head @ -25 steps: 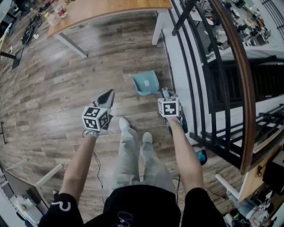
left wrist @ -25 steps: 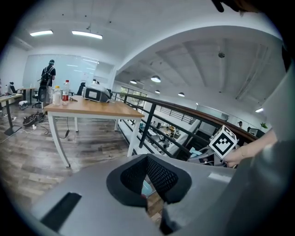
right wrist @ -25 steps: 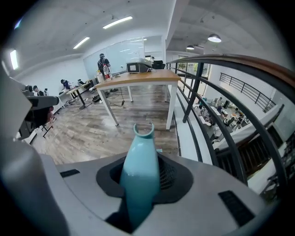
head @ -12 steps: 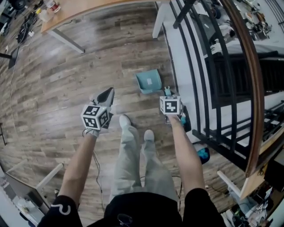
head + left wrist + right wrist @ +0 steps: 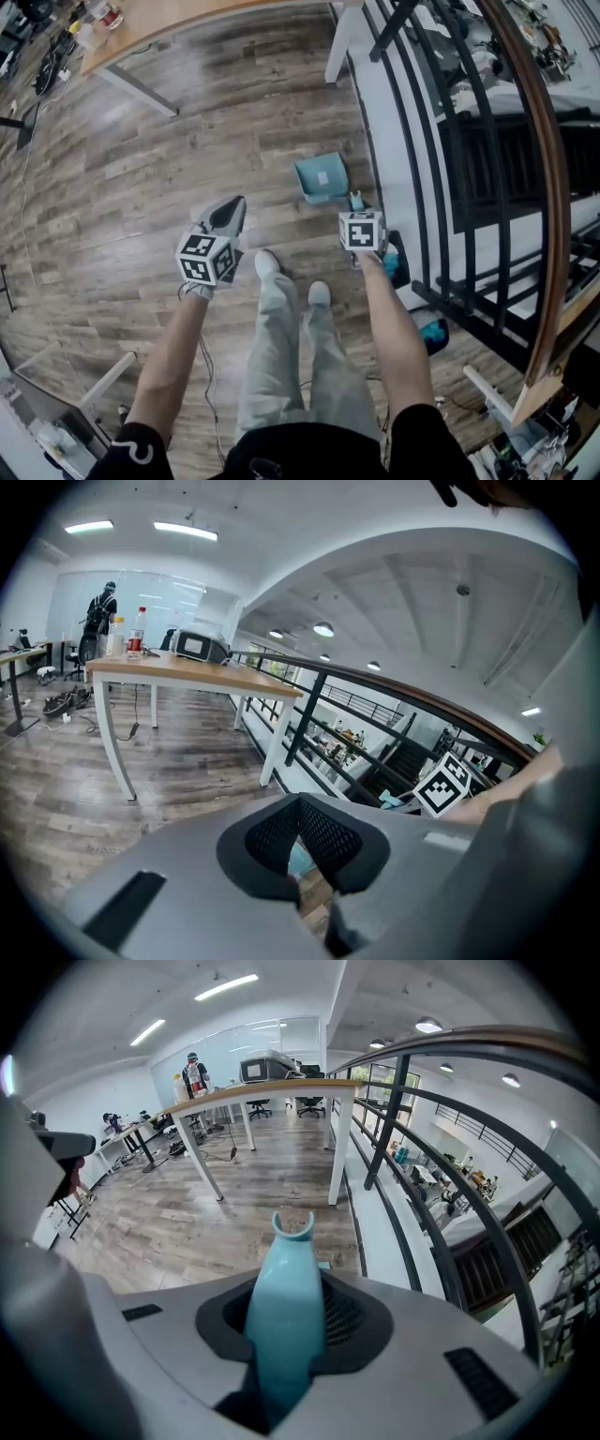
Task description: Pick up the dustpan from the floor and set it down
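Observation:
The teal dustpan (image 5: 322, 178) hangs low over the wood floor, pan end away from me. Its handle (image 5: 284, 1283) runs back between the jaws of my right gripper (image 5: 355, 204), which is shut on it. In the right gripper view the handle's notched end sticks out past the pads. I cannot tell whether the pan touches the floor. My left gripper (image 5: 226, 215) is off to the left of the pan, apart from it. Its dark pads (image 5: 319, 832) meet at the tips and hold nothing; it is shut.
A black railing with a brown handrail (image 5: 530, 159) and a white ledge run along the right. A wooden table (image 5: 197, 17) stands at the far side. Small teal-and-black items (image 5: 395, 263) lie by the railing. My shoes (image 5: 267, 263) are just behind the grippers.
Both grippers have sunk toward the floor. The dustpan came down with the right gripper, still held by its handle. The left gripper stays shut.

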Tool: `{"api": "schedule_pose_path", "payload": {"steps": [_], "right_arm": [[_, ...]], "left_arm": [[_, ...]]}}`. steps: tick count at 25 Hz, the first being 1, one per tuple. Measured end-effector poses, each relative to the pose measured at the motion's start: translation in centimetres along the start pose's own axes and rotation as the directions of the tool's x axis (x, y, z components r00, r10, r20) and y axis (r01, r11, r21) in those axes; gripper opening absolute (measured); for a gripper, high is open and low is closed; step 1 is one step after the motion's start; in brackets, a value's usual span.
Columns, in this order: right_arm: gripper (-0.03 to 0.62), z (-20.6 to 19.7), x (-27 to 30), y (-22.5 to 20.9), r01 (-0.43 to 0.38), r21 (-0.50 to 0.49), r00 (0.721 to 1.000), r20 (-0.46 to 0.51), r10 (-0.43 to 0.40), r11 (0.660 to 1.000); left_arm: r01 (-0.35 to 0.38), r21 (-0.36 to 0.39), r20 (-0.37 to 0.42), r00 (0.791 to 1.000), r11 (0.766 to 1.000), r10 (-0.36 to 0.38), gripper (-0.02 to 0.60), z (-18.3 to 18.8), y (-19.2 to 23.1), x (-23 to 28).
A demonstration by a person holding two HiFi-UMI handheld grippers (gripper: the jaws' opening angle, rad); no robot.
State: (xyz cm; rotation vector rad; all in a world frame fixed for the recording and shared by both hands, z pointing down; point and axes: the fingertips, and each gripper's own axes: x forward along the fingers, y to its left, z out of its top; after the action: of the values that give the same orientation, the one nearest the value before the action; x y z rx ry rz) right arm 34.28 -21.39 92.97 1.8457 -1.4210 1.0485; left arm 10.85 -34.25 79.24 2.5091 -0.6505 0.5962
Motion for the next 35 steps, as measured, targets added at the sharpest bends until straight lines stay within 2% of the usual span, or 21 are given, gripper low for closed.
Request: {"api": "schedule_pose_path", "payload": {"steps": [9, 21, 27, 35], "right_arm": [[0.089, -0.3, 0.3, -0.2, 0.031, -0.033, 0.999, -0.015, -0.032, 0.999], [0.167, -0.2, -0.5, 0.9, -0.054, 0.028, 0.998, -0.008, 0.055, 0.998], [0.176, -0.4, -2.4, 1.3, -0.053, -0.038, 0.998, 0.015, 0.053, 0.998], [0.179, 1.8, -6.9, -0.3, -0.059, -0.04, 0.996, 0.069, 0.062, 0.997]], "left_arm": [[0.002, -0.019, -0.004, 1.0, 1.0, -0.002, -0.002, -0.9, -0.2, 0.9], [0.01, -0.021, -0.007, 1.0, 1.0, -0.01, -0.002, -0.7, -1.6, 1.0], [0.01, -0.015, 0.002, 1.0, 1.0, -0.01, -0.002, -0.7, -3.4, 0.4], [-0.003, -0.004, 0.049, 0.999, 1.0, 0.003, -0.002, 2.7, -5.8, -1.5]]}}
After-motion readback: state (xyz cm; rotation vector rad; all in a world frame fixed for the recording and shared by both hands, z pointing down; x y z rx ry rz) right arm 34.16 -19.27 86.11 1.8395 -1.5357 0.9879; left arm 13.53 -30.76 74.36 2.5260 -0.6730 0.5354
